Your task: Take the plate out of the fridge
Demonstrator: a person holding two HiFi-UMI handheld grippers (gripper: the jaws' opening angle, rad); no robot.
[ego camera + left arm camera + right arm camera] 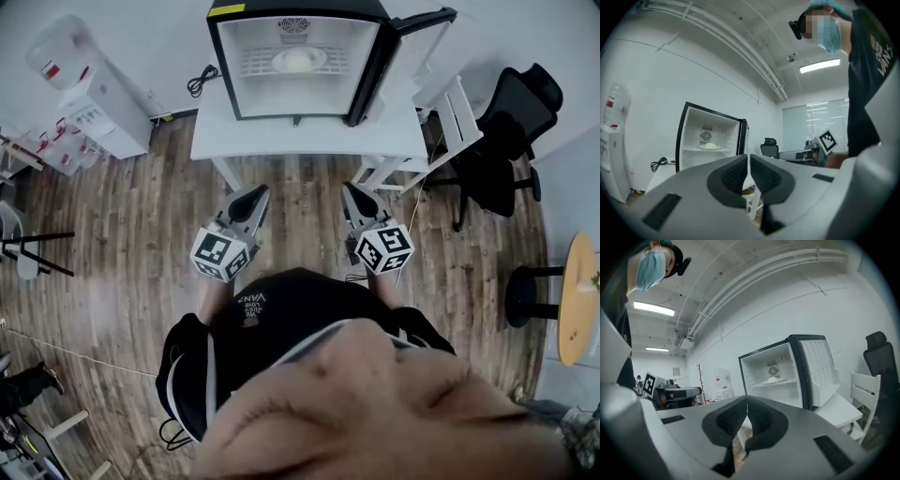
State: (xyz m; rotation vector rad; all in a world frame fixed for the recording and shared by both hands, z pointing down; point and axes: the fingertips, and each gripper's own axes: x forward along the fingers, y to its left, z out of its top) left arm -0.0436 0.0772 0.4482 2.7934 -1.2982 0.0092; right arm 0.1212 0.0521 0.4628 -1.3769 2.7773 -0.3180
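Well back from the jaws, the plate [299, 60] lies flat on the wire shelf inside the fridge [223, 70], face up and carrying a pale domed mound. It is round, so no long axis shows. It sits about midway across the shelf, clear of both side walls, with the fan grille on the back wall above it. The fridge stands on a white table [309, 141] and its mouth faces the person. Its door [422, 21] is swung wide to the right in the head view, so the front edge of the shelf is unblocked. The left gripper [255, 193] and the right gripper [352, 188] are held level and side by side above the wooden floor [122, 234], short of the table's near edge and well apart from the fridge. Each gripper's own view shows its two ribbed pads pressed together with nothing between them. Open floor lies to either side. A water dispenser [89, 84] stands off to the left, and a white chair [459, 117] and a black office chair [511, 122] crowd the table's right end, beside the open door.
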